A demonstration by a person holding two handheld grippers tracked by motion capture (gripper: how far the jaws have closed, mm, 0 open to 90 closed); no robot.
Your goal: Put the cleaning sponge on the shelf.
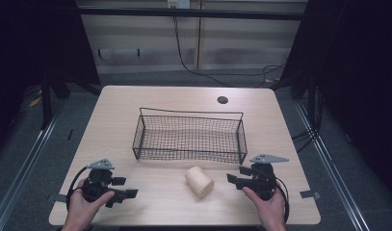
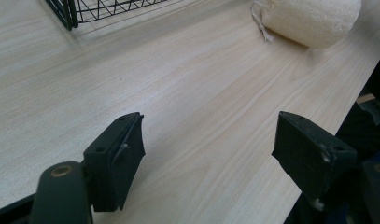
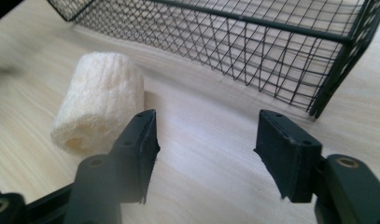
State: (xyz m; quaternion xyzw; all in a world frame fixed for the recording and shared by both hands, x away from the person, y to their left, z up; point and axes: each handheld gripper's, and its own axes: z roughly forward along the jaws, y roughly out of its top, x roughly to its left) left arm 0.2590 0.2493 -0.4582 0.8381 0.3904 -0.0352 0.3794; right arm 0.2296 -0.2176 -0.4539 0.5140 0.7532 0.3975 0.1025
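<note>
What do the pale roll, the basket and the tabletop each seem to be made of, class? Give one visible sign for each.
Pale roll: probably loofah or a similar fibrous sponge; matte, cream, with a coarse, ridged surface and a loose string at one end.
Basket: black-coated wire, seen in its thin crossed mesh and thicker rim.
Tabletop: light wood or wood-look laminate; smooth, with straight grain lines and a faint sheen.

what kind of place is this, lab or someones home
Most likely a lab or recording setup, not a home: a bare wooden table flanked by dark curtains, with floor rails alongside and only a wire basket and a loofah laid out.
</note>
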